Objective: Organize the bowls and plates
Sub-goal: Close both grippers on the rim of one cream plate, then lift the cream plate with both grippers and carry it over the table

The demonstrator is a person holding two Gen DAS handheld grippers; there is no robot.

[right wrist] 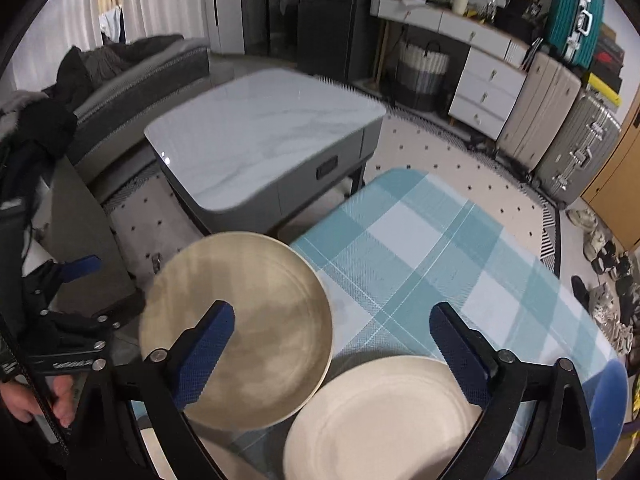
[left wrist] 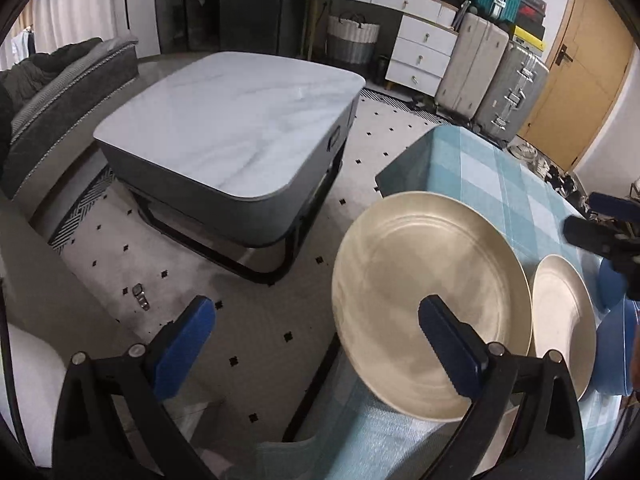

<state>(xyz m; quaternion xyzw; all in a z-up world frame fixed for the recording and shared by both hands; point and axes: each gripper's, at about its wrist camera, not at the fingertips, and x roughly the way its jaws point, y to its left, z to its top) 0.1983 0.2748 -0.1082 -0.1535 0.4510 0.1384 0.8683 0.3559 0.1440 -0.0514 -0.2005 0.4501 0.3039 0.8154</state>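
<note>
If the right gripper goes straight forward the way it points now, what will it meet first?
Most likely the checked tablecloth. The open right gripper points down over it, between the tan plate and the white plate. Depth is unclear, but nothing else seems to lie between.

A large round cream plate [left wrist: 428, 304] with faint concentric rings lies flat and empty in the lower right of the left wrist frame; in the right wrist frame it [right wrist: 236, 328] sits lower left of centre, its rim overhanging the edge of the table. A second cream plate [right wrist: 384, 420], paler, lies just beside it at the bottom centre, rims almost touching. A blue dish [right wrist: 608, 404] shows partly at the lower right edge.
</note>
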